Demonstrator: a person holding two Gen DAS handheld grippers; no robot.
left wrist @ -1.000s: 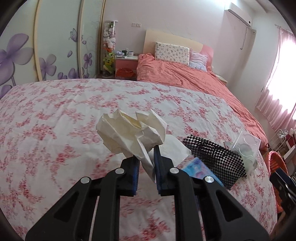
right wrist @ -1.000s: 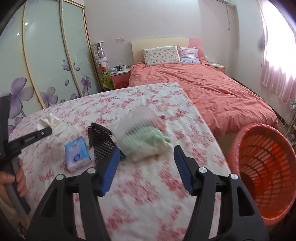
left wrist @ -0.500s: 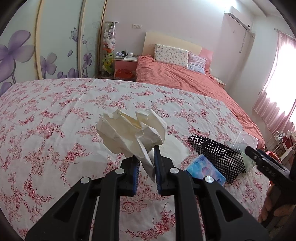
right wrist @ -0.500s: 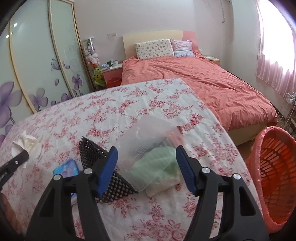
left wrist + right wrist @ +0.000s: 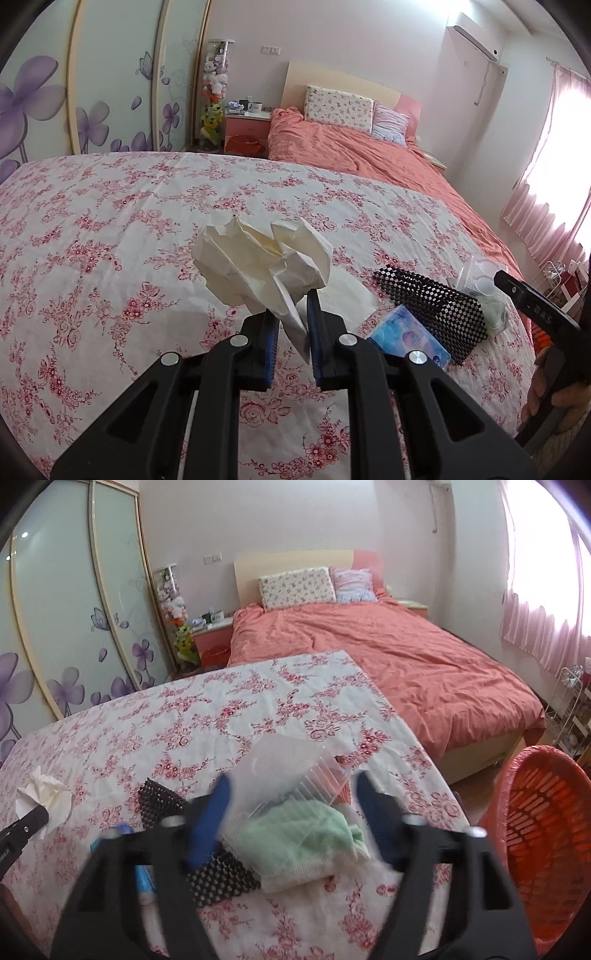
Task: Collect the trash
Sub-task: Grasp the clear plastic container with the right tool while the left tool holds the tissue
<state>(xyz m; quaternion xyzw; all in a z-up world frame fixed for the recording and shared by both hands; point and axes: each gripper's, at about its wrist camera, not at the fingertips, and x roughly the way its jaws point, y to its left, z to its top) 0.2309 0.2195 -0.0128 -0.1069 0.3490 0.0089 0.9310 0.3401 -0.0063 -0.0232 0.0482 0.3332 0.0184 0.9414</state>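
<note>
Query: state of left gripper (image 5: 290,314)?

Finding: pressed nearly together, pinching crumpled cream paper tissue (image 5: 262,266) by its lower tail. Held aloft over near part of pink-flowered white tablecloth (image 5: 110,221). Grip unchanged against half a second ago.

Query: change on right side?

Finding: right gripper (image 5: 292,784) advanced farther over tablecloth and lowered. Spread wide, now straddling clear ribbed plastic box (image 5: 291,768) rather than merely facing it. Blurred, so judged to be in motion. Contact with box not confirmable. Pale green knitted cloth (image 5: 295,834) at near side of box, inside or beneath not determinable. Black mesh pouch (image 5: 207,871) just left of it.

Query: meaning for task?

Finding: second piece of trash lined up for gripping; closing on box judged next. Red-orange slatted plastic basket (image 5: 546,830) on floor at right, off table edge, interior only partly visible. Tissue not yet delivered there. Risk noted: thin box likely to flex or slip, cloth likely to be caught along with it.
</note>
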